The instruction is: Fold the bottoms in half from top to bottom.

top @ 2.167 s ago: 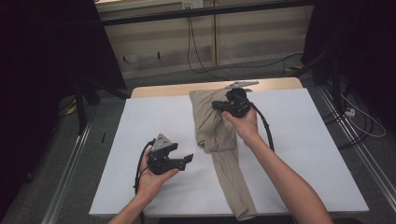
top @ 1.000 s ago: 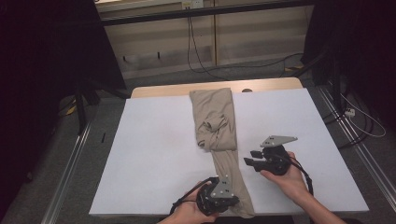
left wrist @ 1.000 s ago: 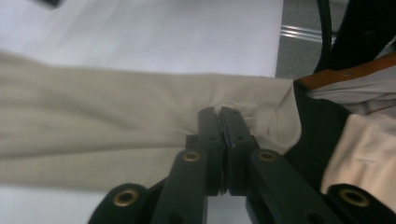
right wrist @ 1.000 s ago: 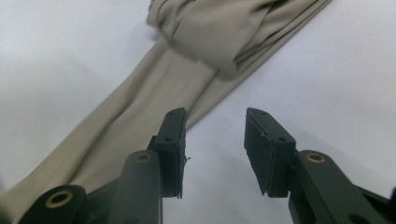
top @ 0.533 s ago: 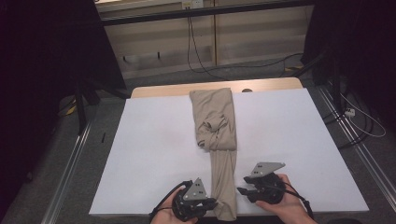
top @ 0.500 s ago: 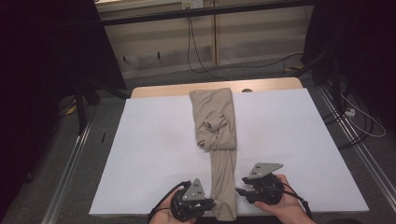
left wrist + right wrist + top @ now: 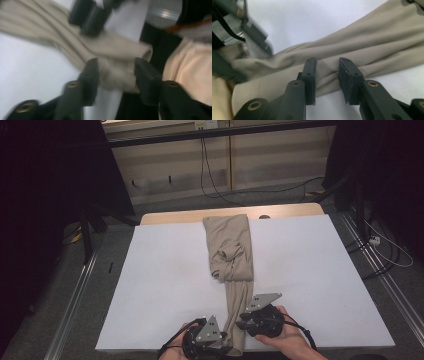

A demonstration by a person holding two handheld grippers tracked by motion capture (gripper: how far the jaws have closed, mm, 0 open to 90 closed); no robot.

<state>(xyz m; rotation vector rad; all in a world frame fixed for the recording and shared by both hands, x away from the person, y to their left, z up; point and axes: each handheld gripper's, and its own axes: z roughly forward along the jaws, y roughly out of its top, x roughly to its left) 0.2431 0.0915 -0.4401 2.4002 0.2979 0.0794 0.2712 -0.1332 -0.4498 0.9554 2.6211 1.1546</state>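
Beige trousers (image 7: 230,255) lie on the white table (image 7: 160,290), bunched in the middle, with one leg (image 7: 239,302) running to the front edge. My left gripper (image 7: 226,346) is at the leg's hem. In the left gripper view the left gripper (image 7: 116,72) has just been opening, and the hem (image 7: 115,75) hangs loosely between its jaws at the table edge. My right gripper (image 7: 243,322) sits just up the leg. In the right gripper view the right gripper (image 7: 327,72) has just been closing, and a ridge of leg cloth (image 7: 374,45) is pinched between its jaws.
The table's wooden far edge (image 7: 280,212) shows behind the white cover. Metal rails (image 7: 75,295) run along both sides, with cables (image 7: 385,250) on the floor at right. White surface lies to either side of the trousers.
Both grippers have come to the leg's near end. The left one slid left along the front edge with the hem, then its jaws parted. The right one moved in from the right and down onto the leg.
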